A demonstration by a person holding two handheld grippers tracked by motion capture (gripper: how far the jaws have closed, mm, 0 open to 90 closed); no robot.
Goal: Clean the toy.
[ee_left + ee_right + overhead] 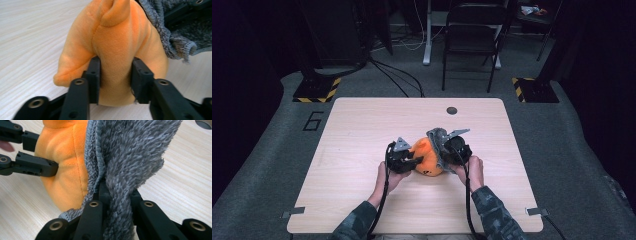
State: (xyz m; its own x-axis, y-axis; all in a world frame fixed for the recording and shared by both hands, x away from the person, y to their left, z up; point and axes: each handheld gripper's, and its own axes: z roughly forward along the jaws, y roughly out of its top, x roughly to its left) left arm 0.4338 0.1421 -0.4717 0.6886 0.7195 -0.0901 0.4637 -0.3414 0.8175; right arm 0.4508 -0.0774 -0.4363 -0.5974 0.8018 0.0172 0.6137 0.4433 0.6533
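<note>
We count one orange plush toy [428,157] and one grey fuzzy cloth [438,137] on one wooden table [362,130]. We also count two grippers, a left gripper [416,161] and a right gripper [443,152], and one folding chair [472,35] behind the table.

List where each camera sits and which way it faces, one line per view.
High view: above the person's side, looking forward and down on the table; forearms, left gripper and right gripper show.
Left gripper view: on the left gripper, looking along its jaws, clamped on the orange plush.
Right gripper view: on the right gripper, jaws clamped on the grey cloth.
All three share plush and cloth.
</note>
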